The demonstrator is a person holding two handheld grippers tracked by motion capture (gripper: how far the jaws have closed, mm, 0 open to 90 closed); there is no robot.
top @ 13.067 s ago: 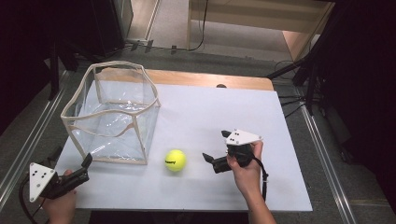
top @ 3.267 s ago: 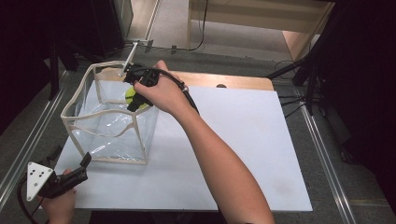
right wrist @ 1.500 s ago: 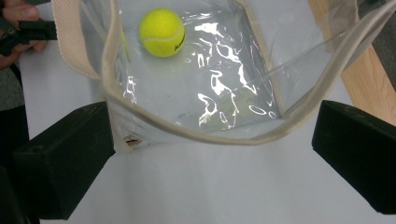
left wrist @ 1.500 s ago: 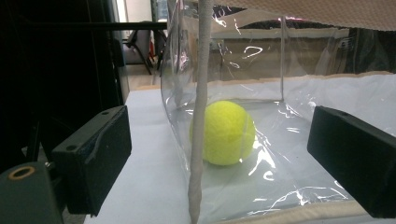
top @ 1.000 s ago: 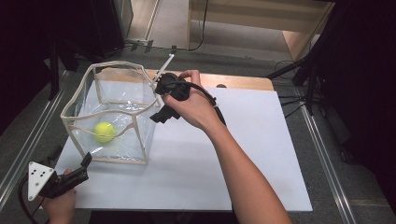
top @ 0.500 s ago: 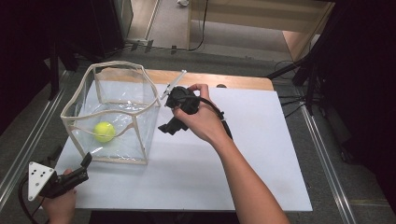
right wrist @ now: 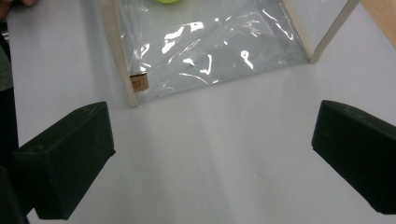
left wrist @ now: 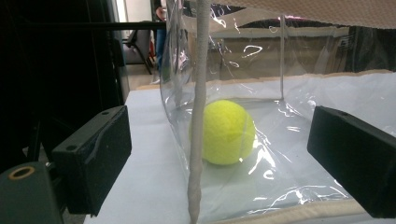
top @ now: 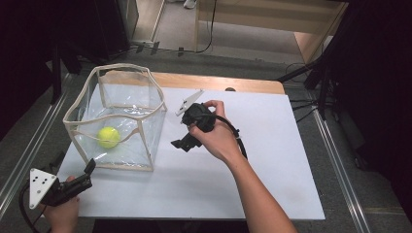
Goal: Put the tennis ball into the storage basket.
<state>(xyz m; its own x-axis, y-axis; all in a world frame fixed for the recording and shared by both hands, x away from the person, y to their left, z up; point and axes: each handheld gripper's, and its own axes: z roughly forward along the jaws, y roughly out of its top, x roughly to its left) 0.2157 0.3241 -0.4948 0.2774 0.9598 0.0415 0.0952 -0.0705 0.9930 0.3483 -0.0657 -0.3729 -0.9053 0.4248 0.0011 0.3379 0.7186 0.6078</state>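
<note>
Tennis ball (top: pixel 108 137) lay inside clear bag (top: pixel 145 145), right gripper (top: pixel 183 143) hung beside it, jaws spread and empty, left gripper (top: pixel 88 171) rested at the table (top: pixel 272 160) corner, jaws spread.

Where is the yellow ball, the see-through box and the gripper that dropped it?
tennis ball (top: pixel 108 137), high view, middle of the ball.
clear box (top: pixel 121 68), high view, its far top rim.
right gripper (top: pixel 183 143), high view, between its open jaw tips.
</note>
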